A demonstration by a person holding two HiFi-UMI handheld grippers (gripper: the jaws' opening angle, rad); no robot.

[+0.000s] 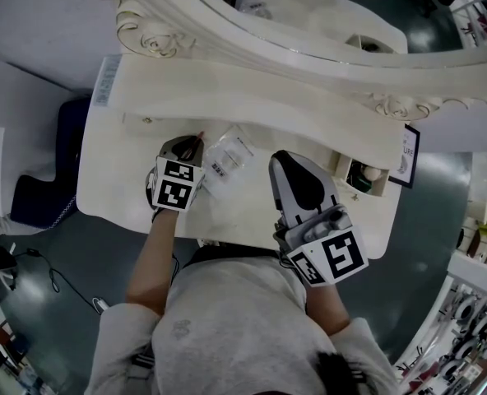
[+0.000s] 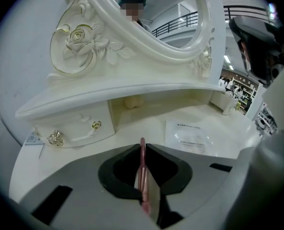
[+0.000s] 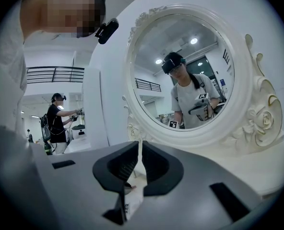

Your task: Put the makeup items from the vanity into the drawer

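In the head view, the left gripper [image 1: 186,146] is seen closed on a slim pink pencil [image 1: 197,140], low over the surface [image 1: 252,212] and just beside a clear packet [image 1: 227,161]. An open drawer [image 1: 382,189], with items already in it, lies well to the right, nearer the right gripper [image 1: 286,164].

In the left gripper view, the pencil is pinched with its long axis along the jaws, tip forward. A closed drawer [image 2: 75,128] is seen ahead and to the left.

In the right gripper view, the jaws are brought together on nothing and tilted up toward the mirror [image 3: 190,71]. A carry rightward to the open drawer is probably called for.
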